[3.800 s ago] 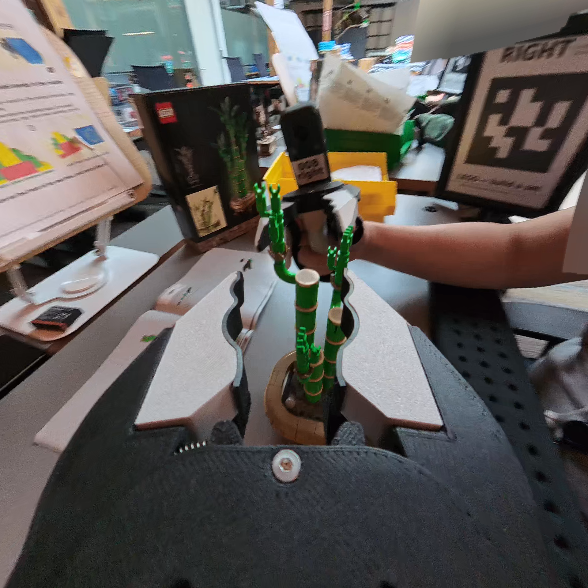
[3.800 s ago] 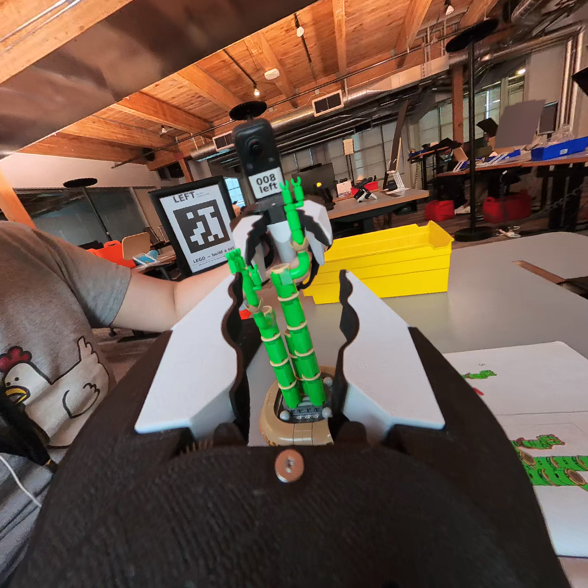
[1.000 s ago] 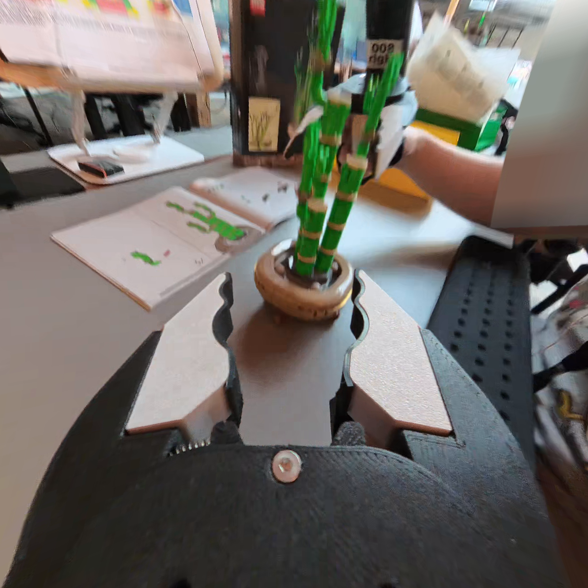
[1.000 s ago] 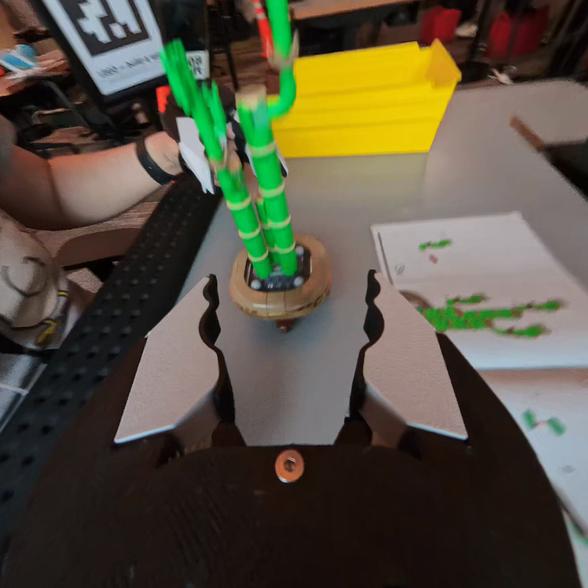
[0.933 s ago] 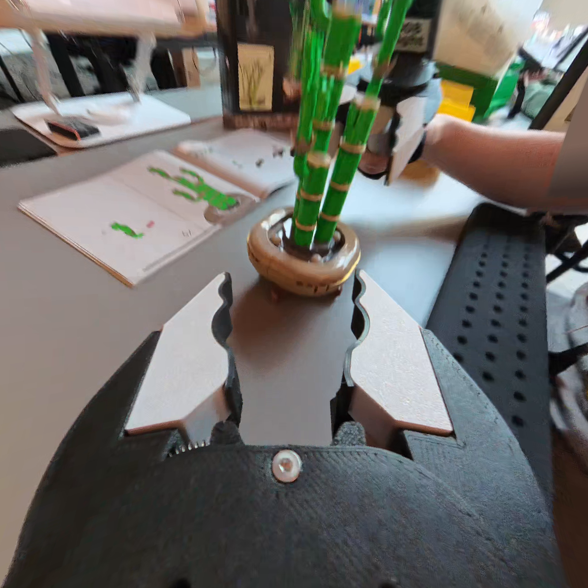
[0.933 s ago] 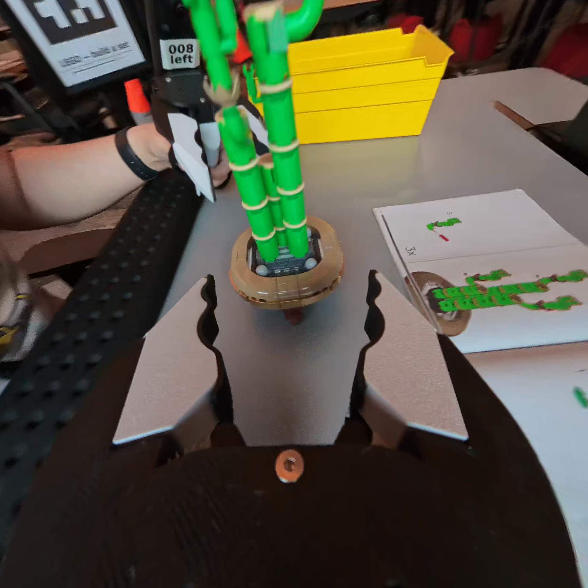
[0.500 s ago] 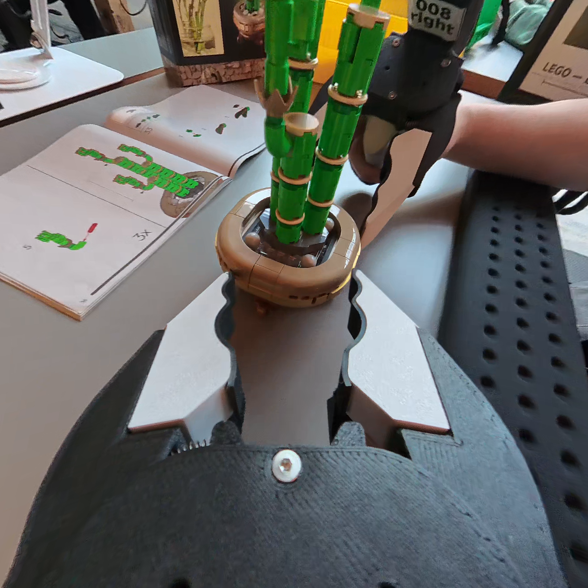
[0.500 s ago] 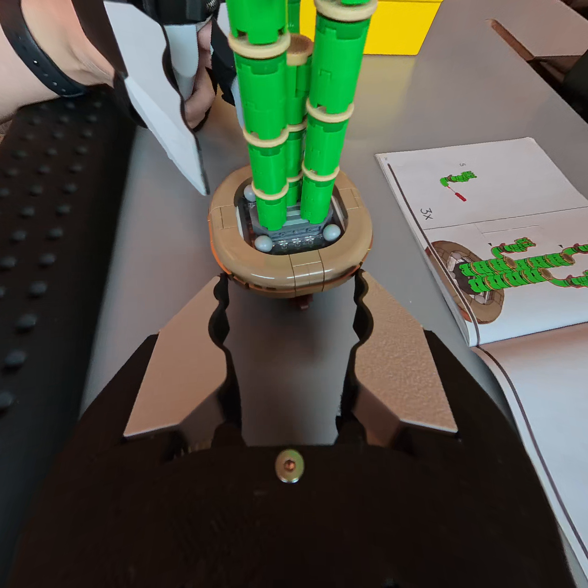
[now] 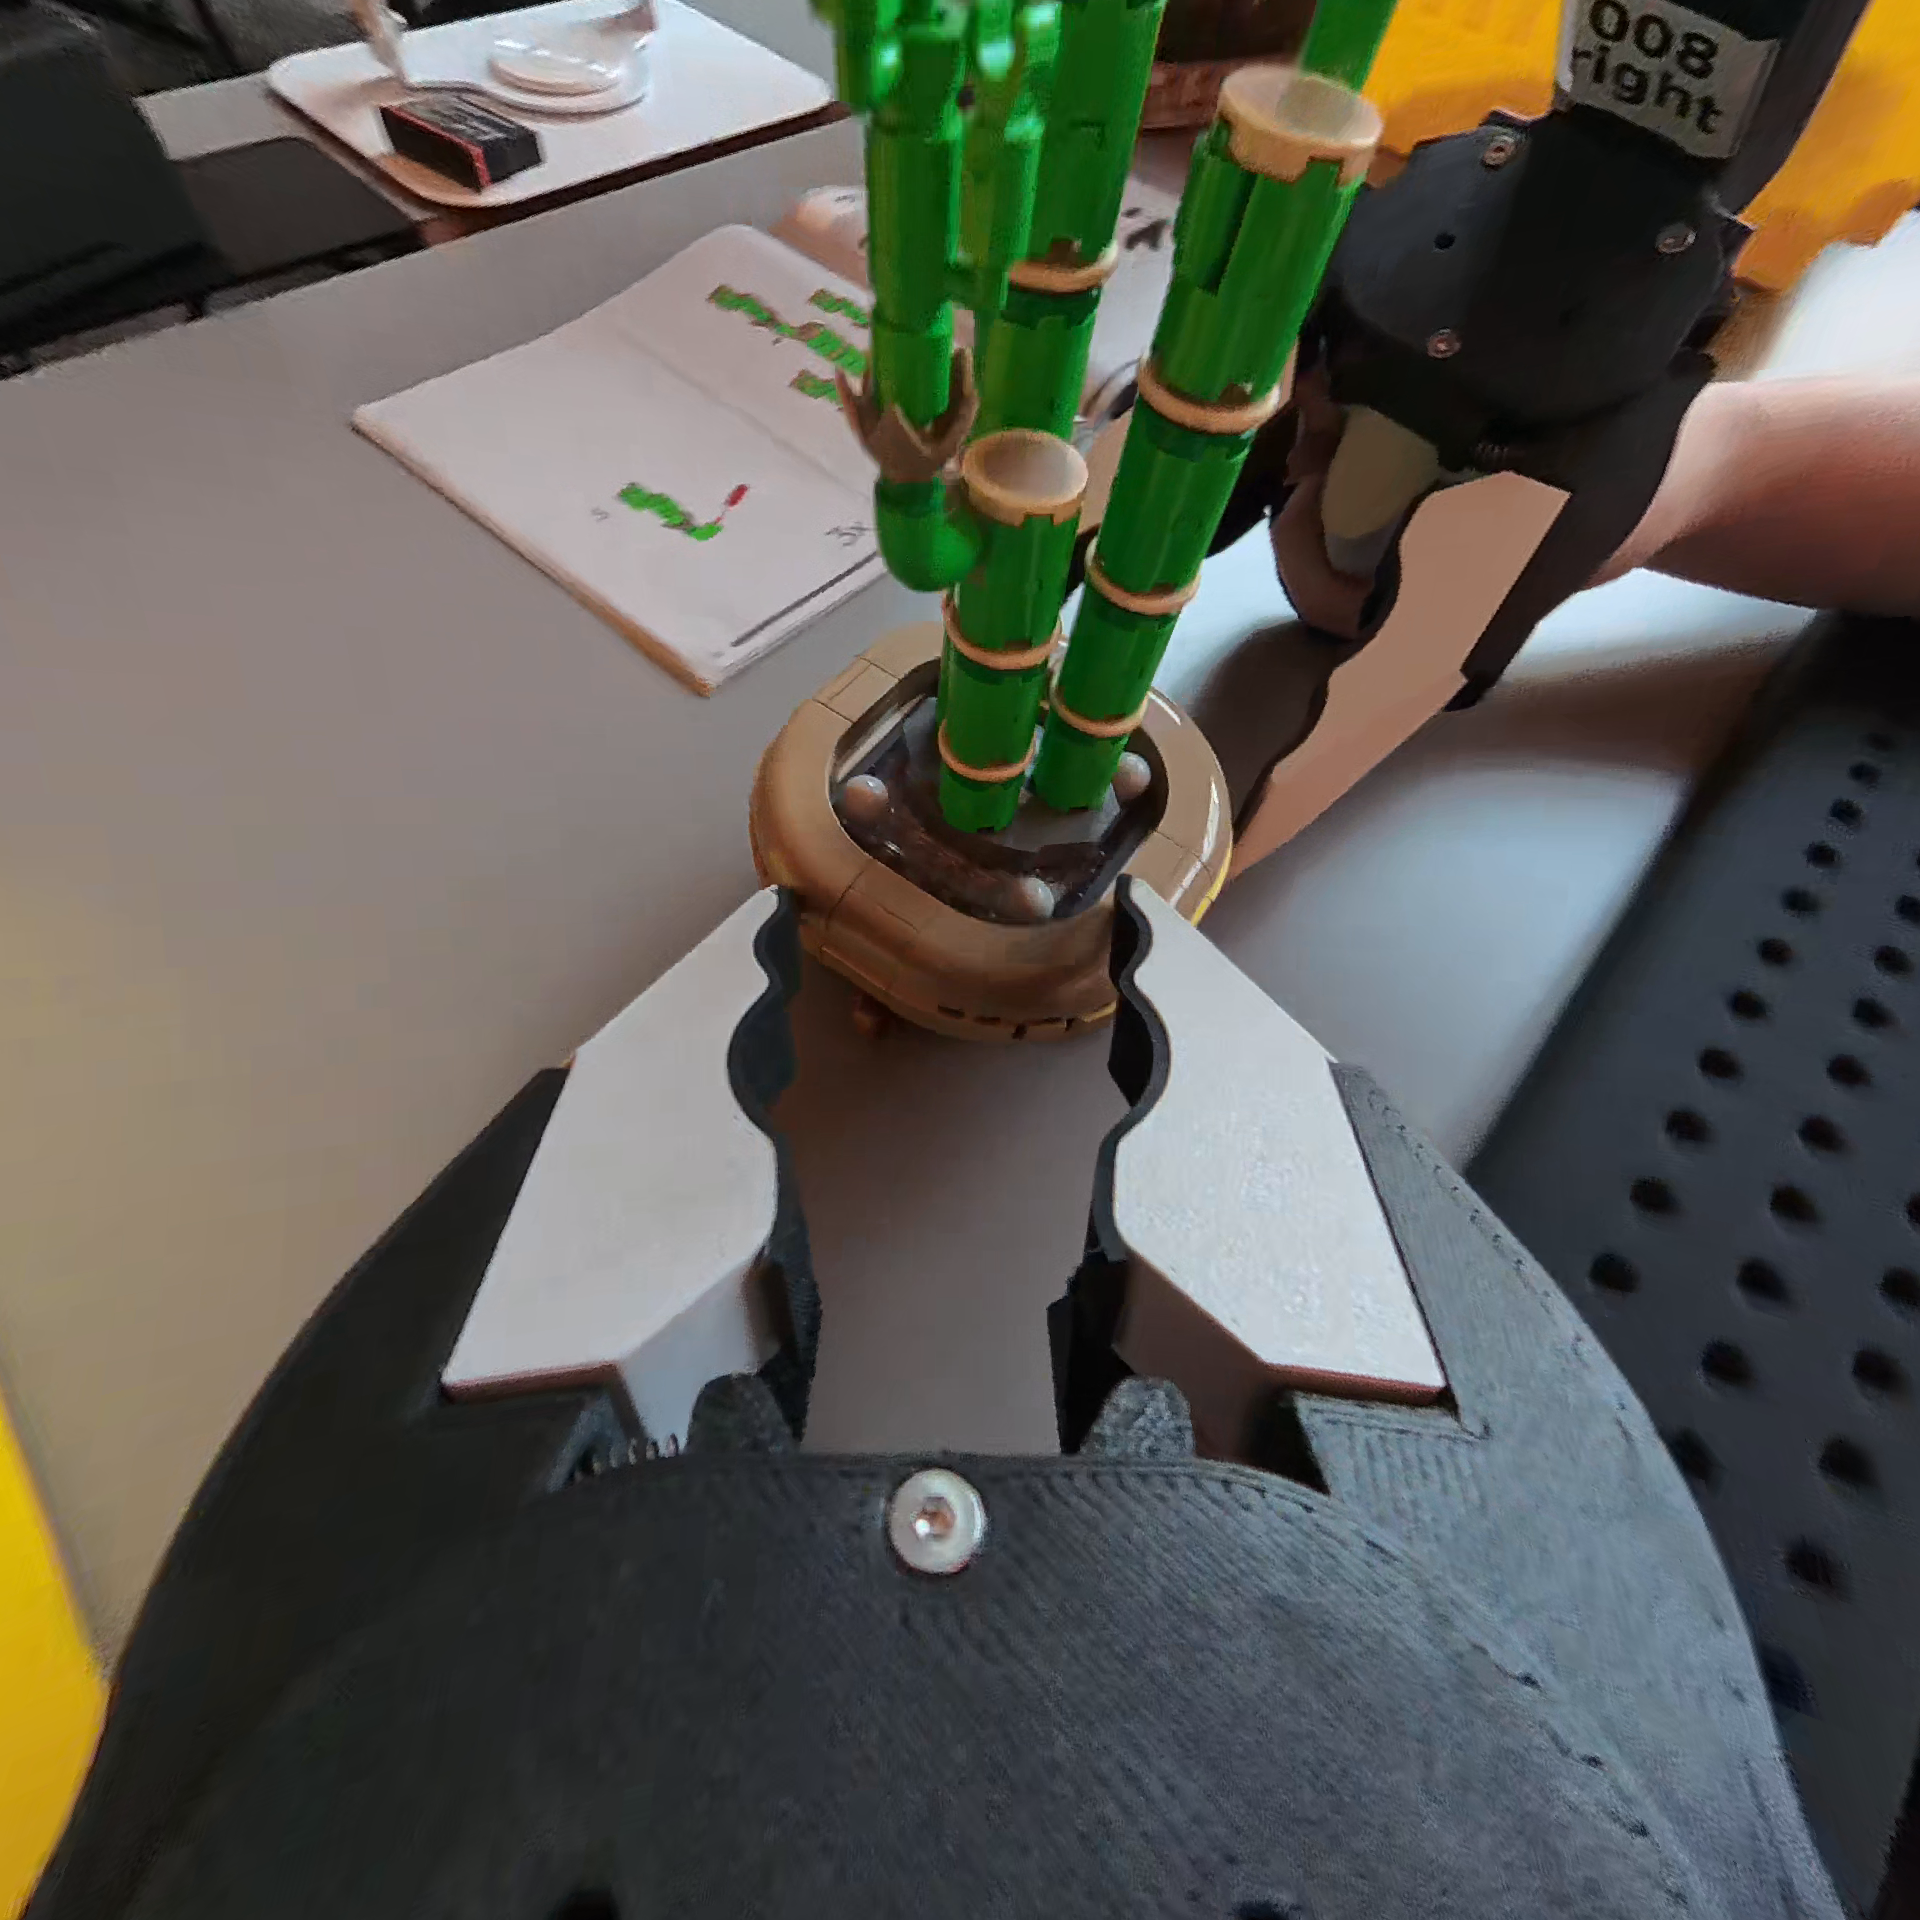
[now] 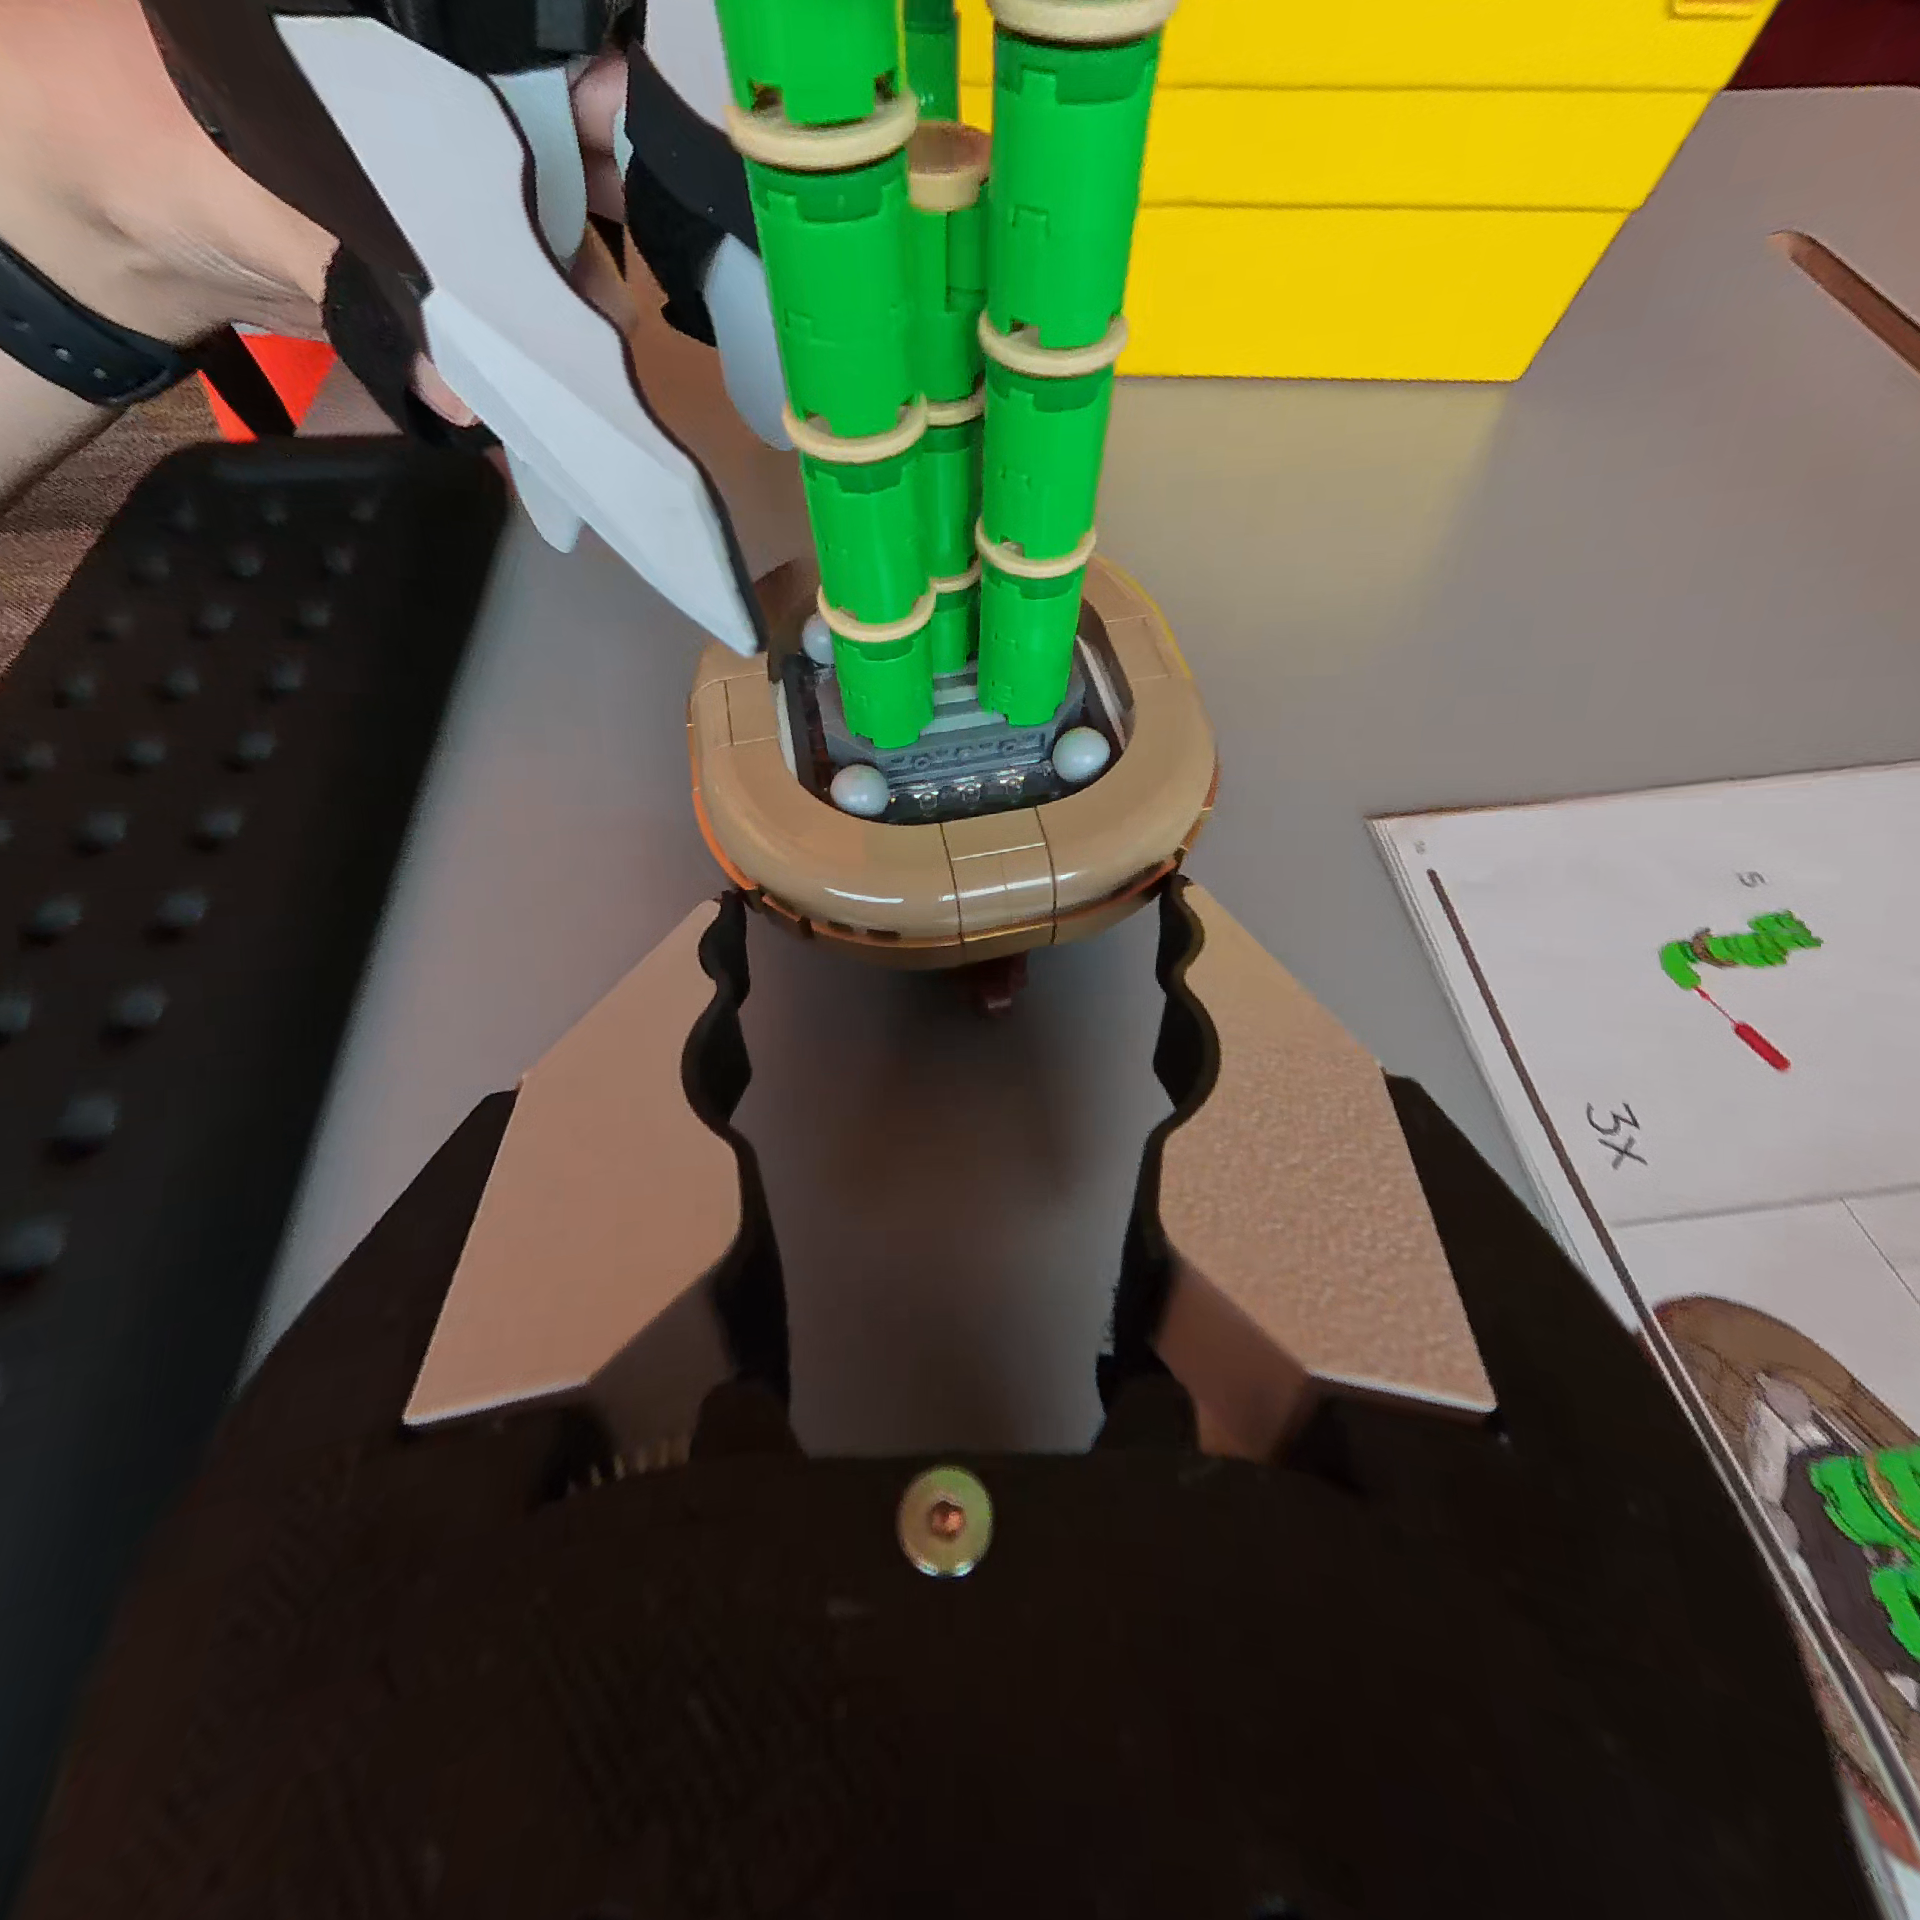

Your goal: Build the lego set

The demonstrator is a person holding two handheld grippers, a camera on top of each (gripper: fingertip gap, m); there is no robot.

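A mostly built bamboo model (image 9: pixel 1039 582) stands in its tan pot (image 10: pixel 951 842) between both grippers' spread, empty fingertips (image 9: pixel 1127 914); remaining steps seem few, though its top is cropped.

Bamboo stalks (image 10: pixel 1055 436): glossy green plastic, tan rings
Pot (image 10: pixel 951 852): smooth tan plastic — shiny rim
Left claw (image 9: pixel 951 930): matt grey plates, rough layered black plastic
Tabletop (image 9: pixel 312 831): smooth, matt grey
Booklet (image 10: pixel 1662 997): white paper — printed
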